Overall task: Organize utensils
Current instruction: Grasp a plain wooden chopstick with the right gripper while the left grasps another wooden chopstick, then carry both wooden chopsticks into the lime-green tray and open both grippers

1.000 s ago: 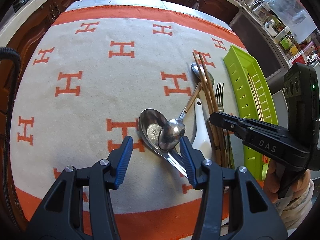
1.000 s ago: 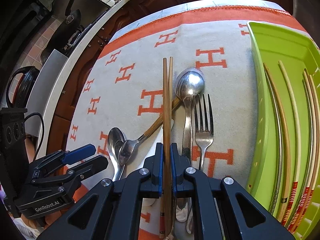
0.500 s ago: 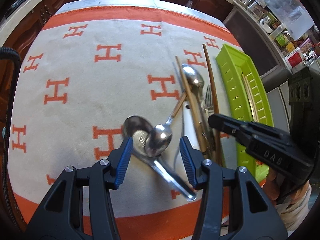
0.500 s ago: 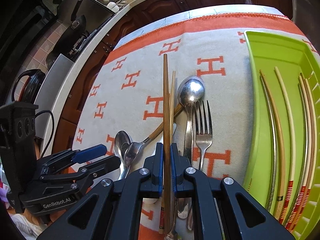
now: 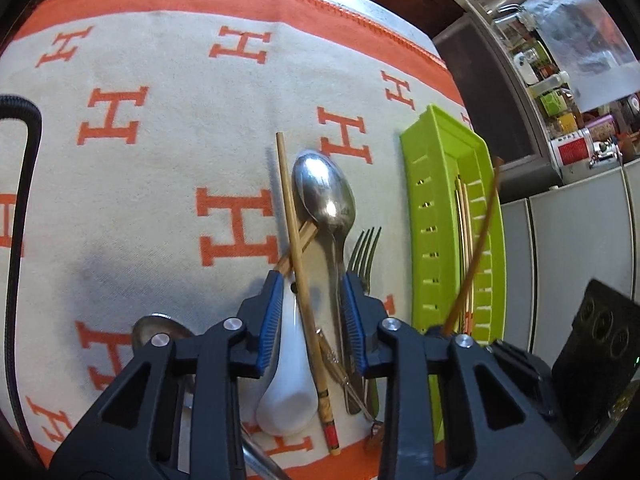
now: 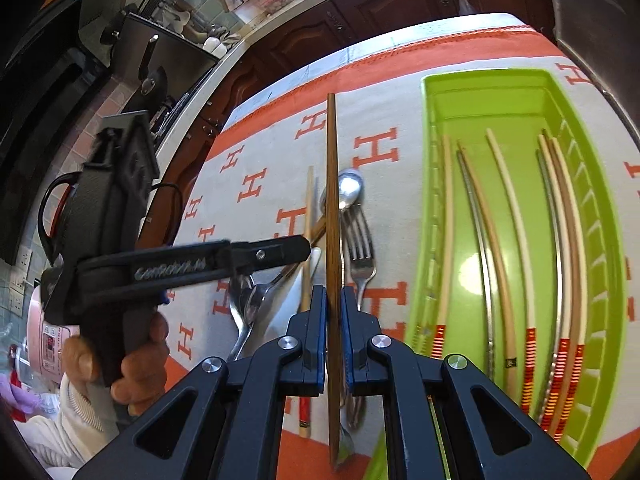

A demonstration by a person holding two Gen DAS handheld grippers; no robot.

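Between the pads of the right gripper [image 6: 333, 300], clamped: one dark brown wooden chopstick [image 6: 331, 184], now lifted off the orange-and-cream patterned cloth [image 5: 160, 160] and parted from its paler twin [image 5: 298, 264], a second ago lying alongside. Just right of it, the lime-green plastic tray [image 6: 428, 184] with chopsticks already inside, likely next stop. Left gripper [image 5: 312, 320], fingers apart, now shifted over the white ceramic spoon [image 5: 288, 384] and that remaining chopstick, gripping nothing.
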